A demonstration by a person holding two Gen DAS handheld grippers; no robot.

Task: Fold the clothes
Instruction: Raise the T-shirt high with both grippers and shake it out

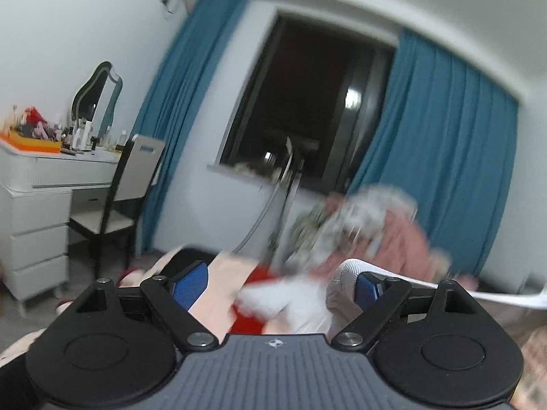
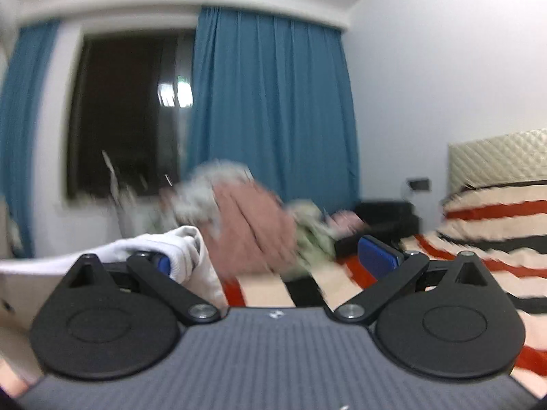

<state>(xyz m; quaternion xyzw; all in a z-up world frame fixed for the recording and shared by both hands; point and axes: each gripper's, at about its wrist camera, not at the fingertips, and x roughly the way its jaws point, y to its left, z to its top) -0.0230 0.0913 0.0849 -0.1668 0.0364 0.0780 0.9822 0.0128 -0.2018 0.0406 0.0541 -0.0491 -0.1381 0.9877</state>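
A white garment (image 1: 345, 276) hangs over the right finger of my left gripper (image 1: 278, 285), and stretches off to the right as a taut white band. The same white garment (image 2: 177, 249) drapes over the left finger of my right gripper (image 2: 270, 259). Both grippers stand wide open, with the cloth hooked on one blue pad (image 2: 376, 256) side only, not pinched. A blurred heap of pink and pale green clothes (image 2: 253, 225) lies beyond on the bed; it also shows in the left wrist view (image 1: 369, 232).
A striped red, black and cream bedspread (image 2: 478, 266) covers the bed, with a quilted headboard (image 2: 499, 153) at right. Blue curtains (image 1: 441, 157) flank a dark window (image 1: 307, 102). A white dressing table (image 1: 44, 177) and chair (image 1: 126, 198) stand at left.
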